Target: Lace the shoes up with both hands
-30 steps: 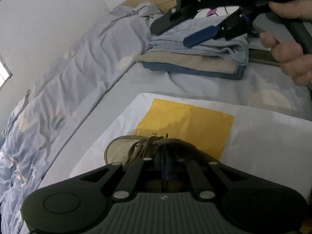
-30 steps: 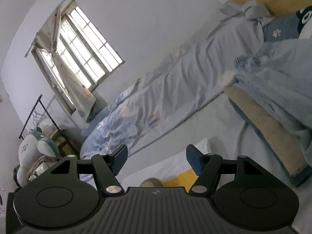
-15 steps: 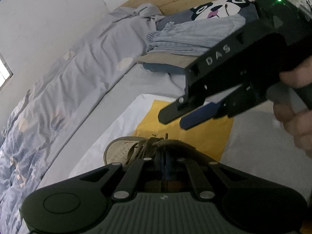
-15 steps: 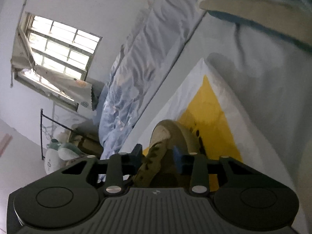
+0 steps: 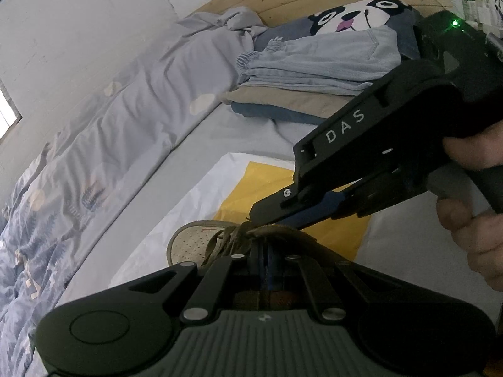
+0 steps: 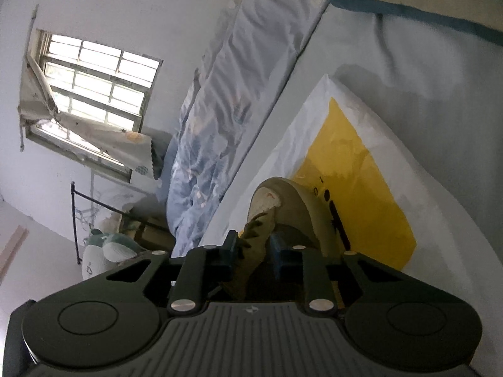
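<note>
Tan shoe (image 5: 201,245) lies on the bed's yellow-and-white sheet (image 6: 355,169), toe away from both cameras. Right hand-held gripper (image 6: 251,251), lowered since earlier, is closing around its laces (image 6: 254,235); left hand-held gripper (image 5: 267,260) is shut.

White letters "DAS" stand on the right gripper (image 5: 273,220) body (its side).

Both views were dim and bluish. Daylight came from the barred window (image 6: 94,100), which was blown out. Heavy fisheye bending and dark corner vignetting. Gripper bodies sat in shadow; the far bedding (image 5: 103,144) looked soft and noisy.
</note>
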Action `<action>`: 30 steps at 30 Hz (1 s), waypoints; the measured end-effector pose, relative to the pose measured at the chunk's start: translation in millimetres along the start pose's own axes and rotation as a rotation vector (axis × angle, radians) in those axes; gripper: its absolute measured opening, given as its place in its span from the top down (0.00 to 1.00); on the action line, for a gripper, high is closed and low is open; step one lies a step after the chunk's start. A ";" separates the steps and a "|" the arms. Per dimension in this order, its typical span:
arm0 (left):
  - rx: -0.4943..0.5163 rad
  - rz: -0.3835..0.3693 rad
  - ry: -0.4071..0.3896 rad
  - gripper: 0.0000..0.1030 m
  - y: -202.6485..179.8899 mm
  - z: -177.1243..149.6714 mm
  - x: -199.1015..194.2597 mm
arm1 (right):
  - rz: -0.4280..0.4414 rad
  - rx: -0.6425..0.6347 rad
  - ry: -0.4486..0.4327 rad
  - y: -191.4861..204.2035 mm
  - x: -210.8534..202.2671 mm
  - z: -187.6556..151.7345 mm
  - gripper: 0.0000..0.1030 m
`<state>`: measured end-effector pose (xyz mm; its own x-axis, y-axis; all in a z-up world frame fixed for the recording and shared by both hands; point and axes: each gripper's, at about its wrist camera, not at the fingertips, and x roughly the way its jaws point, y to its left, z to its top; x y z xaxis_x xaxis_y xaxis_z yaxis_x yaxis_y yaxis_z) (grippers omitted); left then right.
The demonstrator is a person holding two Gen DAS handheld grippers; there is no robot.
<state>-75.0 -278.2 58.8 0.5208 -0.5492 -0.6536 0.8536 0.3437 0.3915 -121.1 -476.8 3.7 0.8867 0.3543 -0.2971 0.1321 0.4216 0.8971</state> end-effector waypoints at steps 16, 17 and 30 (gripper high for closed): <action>-0.021 0.010 0.001 0.91 0.2 -0.5 -2.5 | -0.006 -0.060 -0.047 10.7 -7.2 -1.3 0.99; -0.021 0.011 0.001 0.91 0.0 -0.4 -3.4 | -0.011 -0.065 -0.052 10.9 -8.5 -0.2 0.99; 0.013 0.067 0.066 0.90 -3.3 -3.8 -8.0 | -0.045 -0.125 -0.138 16.4 -25.7 12.4 0.99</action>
<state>-82.1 -272.1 60.2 0.5757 -0.4734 -0.6667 0.8169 0.3682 0.4440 -136.3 -489.3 30.1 0.9348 0.2181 -0.2803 0.1246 0.5377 0.8339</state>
